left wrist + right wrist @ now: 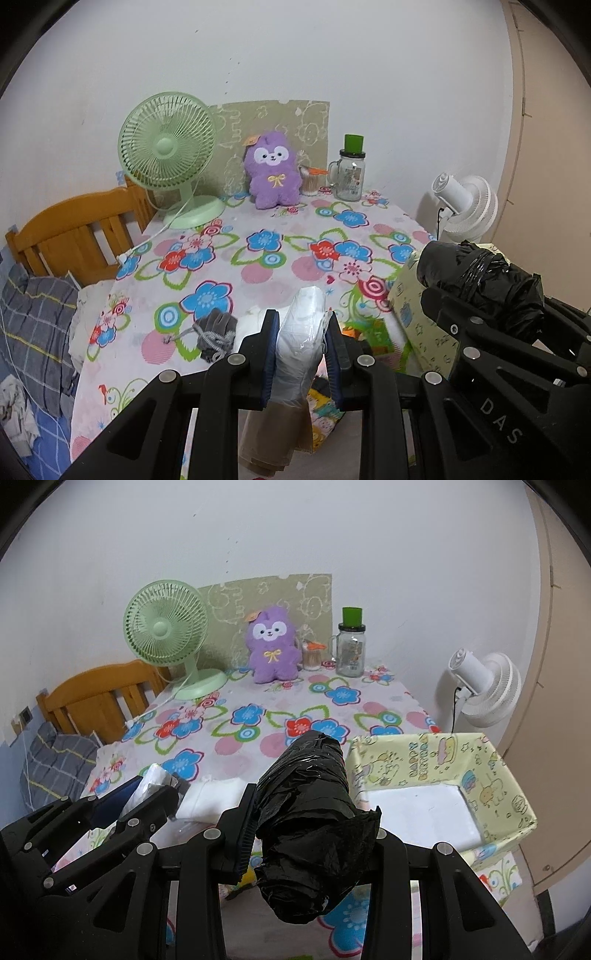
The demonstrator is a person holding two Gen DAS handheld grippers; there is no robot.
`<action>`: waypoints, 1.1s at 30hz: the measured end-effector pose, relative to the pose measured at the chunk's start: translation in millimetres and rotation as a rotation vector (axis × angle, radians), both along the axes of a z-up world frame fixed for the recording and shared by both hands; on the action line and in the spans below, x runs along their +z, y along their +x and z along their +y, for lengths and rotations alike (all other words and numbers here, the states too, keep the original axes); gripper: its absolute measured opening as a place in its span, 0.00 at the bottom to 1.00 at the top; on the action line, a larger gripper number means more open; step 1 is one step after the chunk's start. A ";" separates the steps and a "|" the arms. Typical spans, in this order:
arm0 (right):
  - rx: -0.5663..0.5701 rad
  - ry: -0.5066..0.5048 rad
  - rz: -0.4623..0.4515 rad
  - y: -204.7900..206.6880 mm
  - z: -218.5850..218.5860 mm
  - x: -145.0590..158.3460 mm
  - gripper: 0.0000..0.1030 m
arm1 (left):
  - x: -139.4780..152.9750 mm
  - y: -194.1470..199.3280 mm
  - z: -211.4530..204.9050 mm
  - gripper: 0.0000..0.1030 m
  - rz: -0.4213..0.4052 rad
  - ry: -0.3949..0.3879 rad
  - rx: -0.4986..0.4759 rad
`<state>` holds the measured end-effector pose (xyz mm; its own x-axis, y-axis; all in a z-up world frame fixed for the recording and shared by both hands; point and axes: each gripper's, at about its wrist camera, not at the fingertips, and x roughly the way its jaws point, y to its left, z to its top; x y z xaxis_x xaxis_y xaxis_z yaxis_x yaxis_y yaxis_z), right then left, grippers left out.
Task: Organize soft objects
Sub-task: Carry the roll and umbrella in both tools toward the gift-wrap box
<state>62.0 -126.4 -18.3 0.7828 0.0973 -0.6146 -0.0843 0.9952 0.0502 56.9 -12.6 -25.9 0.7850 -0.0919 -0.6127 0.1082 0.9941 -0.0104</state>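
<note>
Left gripper (301, 334) pinches a roll of clear white plastic bags (301, 332) between its blue-padded fingers (271, 354), the roll standing up out of the jaws above the near edge of the table. Beside it, the right gripper (314, 823) clamps a bundle of black plastic bags (314, 812) wound with clear tape, held above the table edge just left of the yellow cartoon-print box (498, 775), which sits open at the table's right corner. On the floral tablecloth (258, 266) near the left gripper lies a grey glove (216, 334), and a folded white cloth (212, 797) rests between the two grippers. At the far wall stand a green desk fan (168, 147), a purple plush toy (273, 170) and a glass jar with a green lid (351, 173).
</note>
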 end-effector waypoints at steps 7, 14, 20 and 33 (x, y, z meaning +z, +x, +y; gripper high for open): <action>-0.019 0.003 -0.007 -0.5 -20.0 8.5 0.40 | 8.8 1.6 -18.9 0.22 -0.021 0.006 -0.020; -0.040 -0.009 -0.017 -1.1 -39.7 12.8 0.40 | 16.5 1.4 -39.8 0.22 -0.037 -0.001 -0.048; -0.060 -0.008 -0.024 -0.7 -59.3 15.4 0.40 | 19.0 4.1 -59.5 0.22 -0.042 0.003 -0.075; -0.129 0.007 -0.026 1.5 -104.5 16.0 0.40 | 17.4 16.6 -102.6 0.22 -0.032 0.019 -0.149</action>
<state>63.6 -231.0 -2.3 0.8049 -0.0014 -0.5934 0.0433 0.9975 0.0564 73.5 -115.3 -8.5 0.7823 -0.1978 -0.5906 0.2550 0.9668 0.0140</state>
